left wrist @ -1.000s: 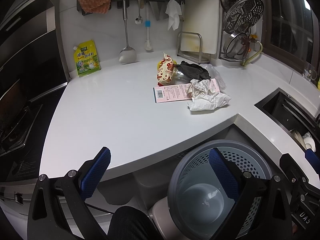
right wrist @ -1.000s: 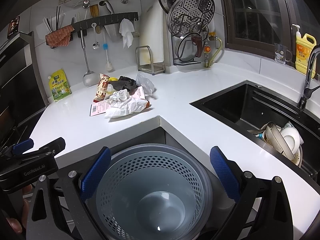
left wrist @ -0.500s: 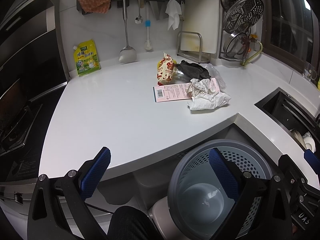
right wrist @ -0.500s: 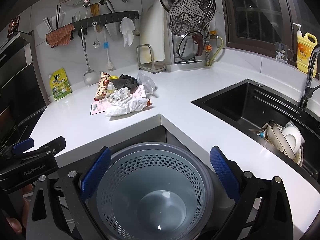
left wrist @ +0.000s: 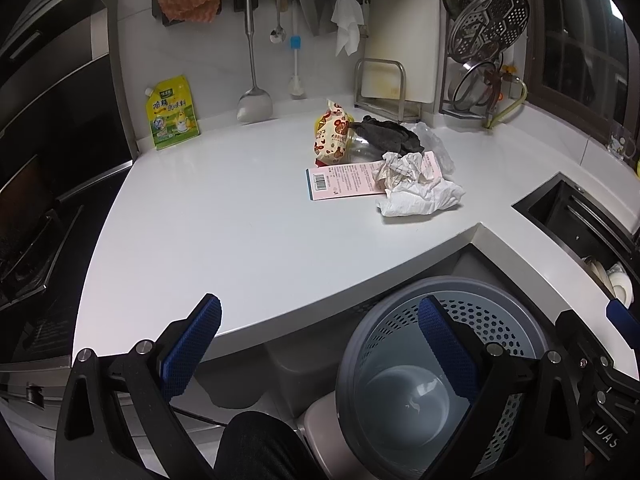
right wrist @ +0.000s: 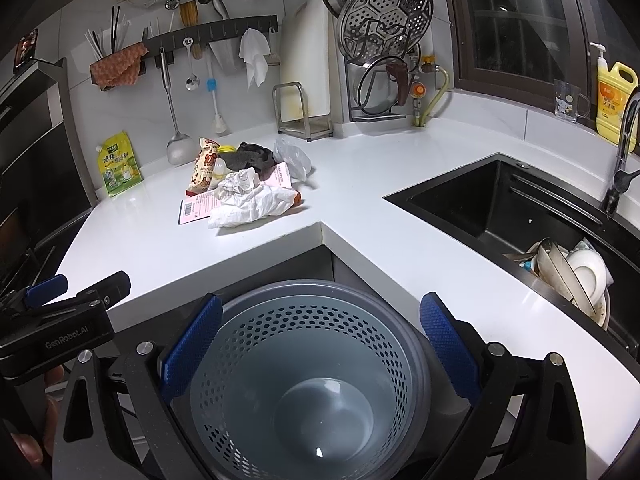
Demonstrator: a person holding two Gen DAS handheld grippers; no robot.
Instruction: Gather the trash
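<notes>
We start from the white countertop (left wrist: 224,220), which bends round an inner corner, and just below that corner stands the perforated grey bin (right wrist: 304,368), with nothing in it that we can see. The trash sits together in one heap toward the back of the countertop, well in from the front edge and well apart from the black sink (right wrist: 500,208): a crumpled white paper (left wrist: 420,196) nearest us, lying partly on a pink card (left wrist: 344,180), with a printed snack bag (left wrist: 330,136), a dark cloth (left wrist: 388,136) and a clear plastic bag (left wrist: 434,144) behind. Our left gripper (left wrist: 320,344) and right gripper (right wrist: 318,344) both hang low by the bin, jaws wide apart and holding nothing. We judge the first pick is yet to be made, so we should reach for the top paper first, closing on its bunched ridge rather than a loose flap, and lift straight up so the card beneath stays put.
</notes>
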